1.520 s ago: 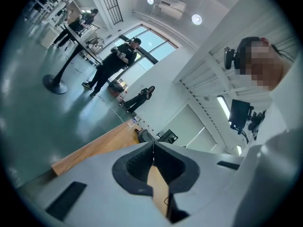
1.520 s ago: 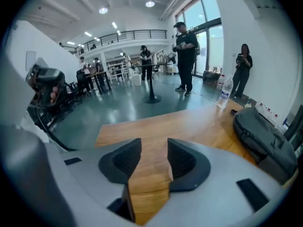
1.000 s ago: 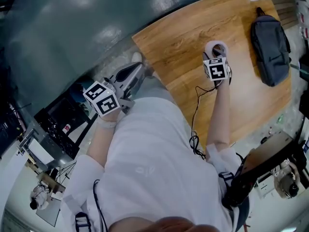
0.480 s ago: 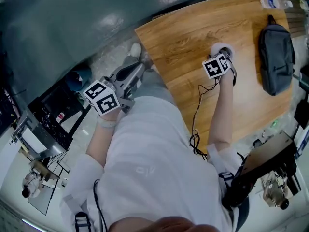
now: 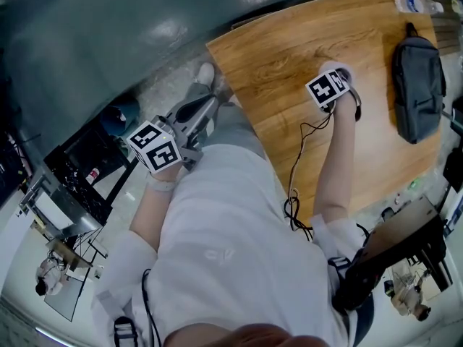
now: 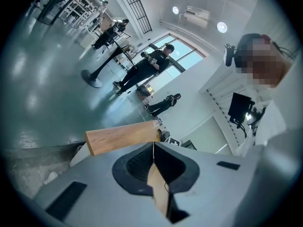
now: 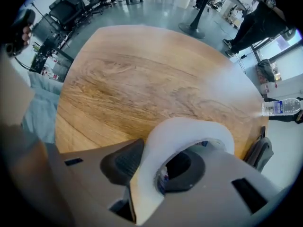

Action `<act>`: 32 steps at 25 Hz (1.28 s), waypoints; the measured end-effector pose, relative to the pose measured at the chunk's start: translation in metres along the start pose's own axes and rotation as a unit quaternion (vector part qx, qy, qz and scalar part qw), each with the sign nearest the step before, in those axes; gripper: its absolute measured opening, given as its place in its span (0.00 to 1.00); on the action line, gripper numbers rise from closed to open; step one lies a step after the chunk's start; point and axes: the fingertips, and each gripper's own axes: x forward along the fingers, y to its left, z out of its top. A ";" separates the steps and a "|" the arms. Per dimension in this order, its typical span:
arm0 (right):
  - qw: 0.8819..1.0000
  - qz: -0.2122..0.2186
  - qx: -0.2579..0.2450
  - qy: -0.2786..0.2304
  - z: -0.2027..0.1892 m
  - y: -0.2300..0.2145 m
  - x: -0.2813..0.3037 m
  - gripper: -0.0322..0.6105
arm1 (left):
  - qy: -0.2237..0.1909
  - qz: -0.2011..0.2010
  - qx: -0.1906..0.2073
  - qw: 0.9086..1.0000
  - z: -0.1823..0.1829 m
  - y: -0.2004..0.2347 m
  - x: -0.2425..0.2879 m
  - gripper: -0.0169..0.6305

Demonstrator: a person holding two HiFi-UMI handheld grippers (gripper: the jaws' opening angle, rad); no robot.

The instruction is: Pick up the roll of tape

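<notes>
The roll of tape [image 5: 341, 69], white, lies flat on the wooden table [image 5: 289, 42] and is mostly covered by my right gripper's marker cube. My right gripper [image 5: 334, 79] points straight down onto it. In the right gripper view the roll's wall [image 7: 189, 131] runs between the closing jaws of the right gripper [image 7: 158, 167], one pad outside the ring and one inside its hole, both seeming to touch it. My left gripper [image 5: 197, 109] hangs off the table's left edge over the floor. The left gripper [image 6: 153, 162] is shut with nothing held.
A dark sling bag [image 5: 418, 78] lies at the table's right side, with a water bottle [image 5: 412, 4] beyond it. A black cable [image 5: 296, 165] trails from my right hand across the table. Several people [image 6: 147, 65] stand far off on the grey floor.
My right gripper has sunk onto the roll and rolled, so its cube now hides more of the tape. The left gripper has dropped slightly and stays shut.
</notes>
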 end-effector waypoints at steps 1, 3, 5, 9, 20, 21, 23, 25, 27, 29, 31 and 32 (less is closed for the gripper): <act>1.000 -0.001 -0.003 0.006 0.001 0.001 0.000 0.27 | 0.005 0.001 0.002 1.000 0.000 0.001 -0.001 0.04; 1.000 -0.006 -0.008 0.015 0.002 0.004 0.000 0.26 | 0.010 0.000 0.004 1.000 -0.001 0.003 -0.002 0.04; 1.000 -0.012 -0.012 0.023 0.004 0.005 0.000 0.26 | 0.009 -0.004 0.005 1.000 -0.002 0.008 -0.004 0.04; 0.999 -0.018 -0.021 0.028 0.004 0.004 0.001 0.25 | 0.007 0.000 0.005 1.000 0.000 0.018 -0.008 0.04; 0.999 -0.011 -0.002 0.039 0.006 0.006 0.002 0.24 | -0.004 0.000 0.010 1.000 0.013 0.047 -0.031 0.04; 0.999 -0.011 0.000 0.040 0.005 0.006 0.002 0.24 | -0.002 0.000 0.010 1.000 0.016 0.047 -0.031 0.04; 0.999 -0.014 0.004 0.042 0.004 0.004 0.001 0.24 | 0.000 0.000 0.011 1.000 0.020 0.047 -0.031 0.04; 0.999 -0.016 0.003 0.046 0.004 0.004 0.001 0.24 | -0.004 -0.004 0.012 1.000 0.021 0.050 -0.033 0.04; 0.999 -0.016 -0.004 0.052 0.004 0.005 0.002 0.23 | -0.011 -0.007 0.012 1.000 0.021 0.055 -0.037 0.04; 0.999 -0.010 -0.007 0.052 0.006 0.006 0.002 0.23 | -0.012 -0.004 0.010 1.000 0.020 0.060 -0.041 0.04; 0.999 -0.001 -0.002 0.049 0.004 0.007 0.002 0.22 | -0.011 -0.003 0.008 1.000 0.020 0.061 -0.045 0.04; 0.999 0.000 0.002 0.049 0.002 0.007 0.002 0.22 | -0.012 -0.004 0.009 1.000 0.020 0.060 -0.047 0.04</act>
